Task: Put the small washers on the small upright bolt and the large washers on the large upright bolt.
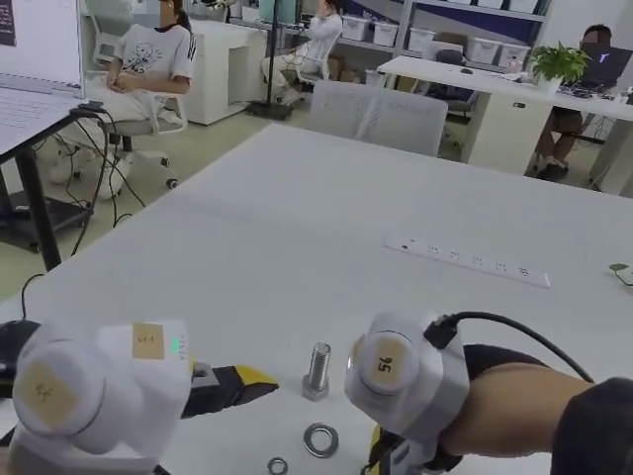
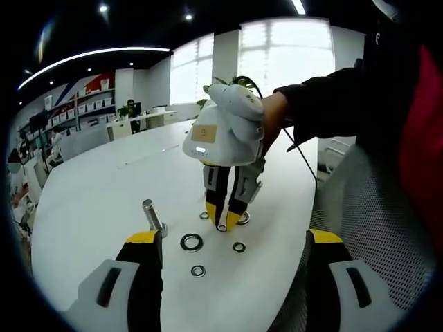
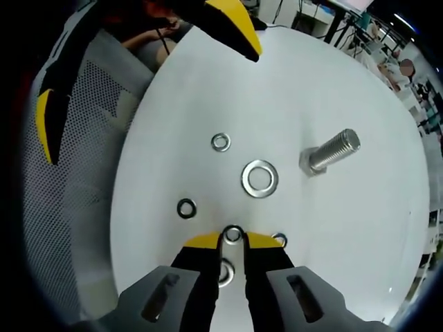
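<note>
A steel bolt (image 1: 316, 371) stands upright on its head on the white table (image 1: 326, 228). In front of it lie a large washer (image 1: 320, 439) and a small washer (image 1: 278, 465). My right gripper (image 3: 233, 238) points down at the table, its jaws nearly together on a small washer (image 3: 233, 234) at the tips. Loose small washers (image 3: 221, 142) (image 3: 186, 207) (image 3: 279, 240), the large washer (image 3: 260, 178) and the bolt (image 3: 329, 153) lie around it. My left gripper (image 2: 232, 243) hovers wide open beside them, facing the right gripper (image 2: 223, 221).
A white power strip (image 1: 465, 262) lies further back on the table. Beyond the table, people sit on chairs and at desks. A mesh chair (image 2: 374, 228) stands at the table's near edge.
</note>
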### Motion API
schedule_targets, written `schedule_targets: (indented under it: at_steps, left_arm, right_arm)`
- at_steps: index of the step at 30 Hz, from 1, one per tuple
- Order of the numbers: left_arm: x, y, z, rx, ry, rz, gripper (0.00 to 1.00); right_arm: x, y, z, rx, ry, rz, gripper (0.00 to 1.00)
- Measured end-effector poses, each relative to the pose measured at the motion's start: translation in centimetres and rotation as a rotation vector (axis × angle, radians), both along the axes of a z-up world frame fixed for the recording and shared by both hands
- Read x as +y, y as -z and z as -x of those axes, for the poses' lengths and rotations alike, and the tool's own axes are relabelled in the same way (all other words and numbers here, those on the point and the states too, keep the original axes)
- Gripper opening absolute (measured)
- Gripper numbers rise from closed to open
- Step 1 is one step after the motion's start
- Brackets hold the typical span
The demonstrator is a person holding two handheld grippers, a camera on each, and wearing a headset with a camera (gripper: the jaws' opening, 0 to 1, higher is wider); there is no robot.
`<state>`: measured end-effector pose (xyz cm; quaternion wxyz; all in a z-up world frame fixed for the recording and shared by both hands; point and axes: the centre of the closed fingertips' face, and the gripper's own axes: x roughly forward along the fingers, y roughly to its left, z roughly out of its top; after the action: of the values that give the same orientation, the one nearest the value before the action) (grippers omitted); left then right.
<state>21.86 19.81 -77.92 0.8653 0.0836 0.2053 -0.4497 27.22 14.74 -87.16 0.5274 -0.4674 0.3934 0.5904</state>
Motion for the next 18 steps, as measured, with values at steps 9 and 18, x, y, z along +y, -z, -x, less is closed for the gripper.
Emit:
schedule_targets:
  at_steps: [9, 18]
  left_arm:
    - [-0.3, -0.4, -0.1, -0.002, 0.013, 0.027, 0.85]
    - [-0.1, -1.0, -0.8, -0.027, 0.005, 0.052, 0.85]
  right_arm:
    - [0.3, -2.1, -0.6, 0.006, 0.030, -0.042, 0.14]
    - [-0.6, -4.3, -1.4, -0.022, 0.055, -0.049, 0.14]
